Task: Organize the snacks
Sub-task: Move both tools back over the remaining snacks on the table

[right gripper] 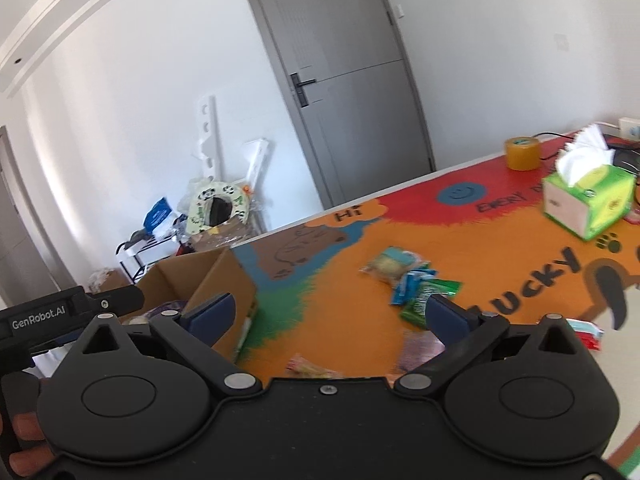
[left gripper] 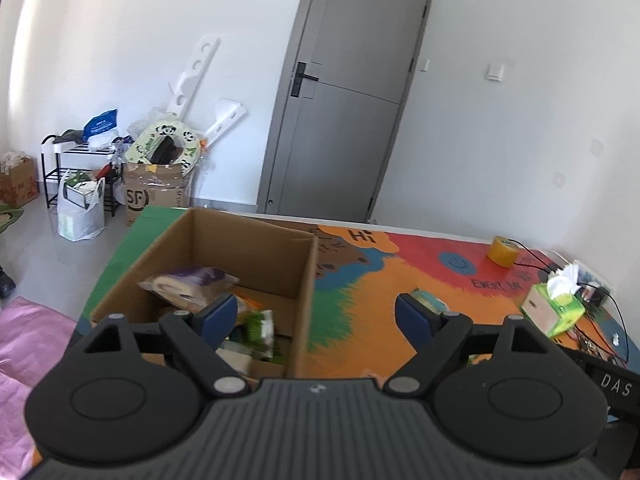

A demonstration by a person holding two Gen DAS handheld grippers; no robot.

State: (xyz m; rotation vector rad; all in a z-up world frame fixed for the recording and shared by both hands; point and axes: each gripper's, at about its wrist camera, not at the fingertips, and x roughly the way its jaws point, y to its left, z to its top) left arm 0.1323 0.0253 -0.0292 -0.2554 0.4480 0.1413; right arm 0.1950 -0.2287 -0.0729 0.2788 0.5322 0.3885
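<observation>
Left tool (left gripper: pixel 316 312): spread wide, empty, over the cardboard box (left gripper: pixel 304 280) wall.
Right tool (right gripper: pixel 328 314): spread wide, empty, above loose snack packets (right gripper: pixel 420 292) on the table (right gripper: pixel 500 240).
Box contents: several snacks already inside.
Risk: slippery overlapping packets could slide away or lift together; a clipped wall could shift the box.

We look from our left wrist, close above the cardboard box (left gripper: pixel 208 264), toward the far door (left gripper: pixel 340 92). From our right wrist we face the same way, farther right. Both views share the colourful table mat (left gripper: pixel 360 300).

Tissue box (right gripper: pixel 588 204), tape roll (right gripper: pixel 522 153), door (left gripper: pixel 344 92)
</observation>
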